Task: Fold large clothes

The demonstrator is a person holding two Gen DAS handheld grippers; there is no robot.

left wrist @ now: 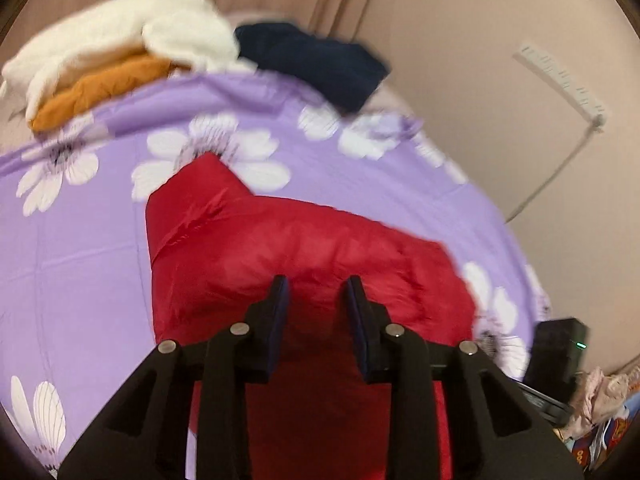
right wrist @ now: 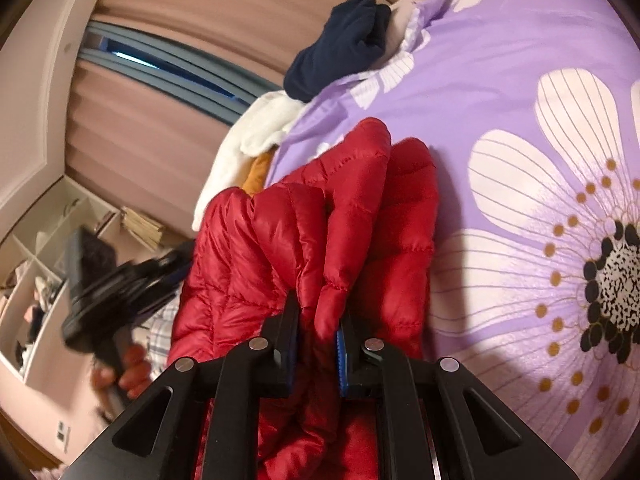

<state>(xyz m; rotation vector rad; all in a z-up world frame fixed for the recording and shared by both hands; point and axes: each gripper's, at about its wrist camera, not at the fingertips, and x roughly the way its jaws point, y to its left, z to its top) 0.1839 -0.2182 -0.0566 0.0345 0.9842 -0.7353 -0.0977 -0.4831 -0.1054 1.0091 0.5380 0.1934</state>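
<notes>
Red puffer jacket (left wrist: 304, 248) is lying on the purple floral bedsheet (left wrist: 80, 240), filling the lower centre of the left wrist view w/ one corner pointing up toward mid-frame. Left gripper (left wrist: 316, 284) is hovering over it, fingers standing a narrow gap apart w/ nothing pinched btwn them; red fabric is showing through the gap. Open sheet is lying to the left of the jacket and above it. At the top, a white garment (left wrist: 132, 36) is sitting on an orange one (left wrist: 100, 88), and a navy garment (left wrist: 316, 64) is resting at the sheet's far edge, upper centre. Bed edge is curving down the right side, w/ wall and a white power strip (left wrist: 560, 80) beyond.

Right wrist view is showing what the left lacks: right gripper (right wrist: 318, 308) is clamping a quilted fold of the jacket (right wrist: 320, 216), fabric bunching up above the pads. Big stretch of bare sheet (right wrist: 520, 120) is lying right of it. At left of frame the other gripper (right wrist: 120, 292) is blurring past, w/ a hand (right wrist: 128, 372) below it and shelves (right wrist: 40, 248) behind
</notes>
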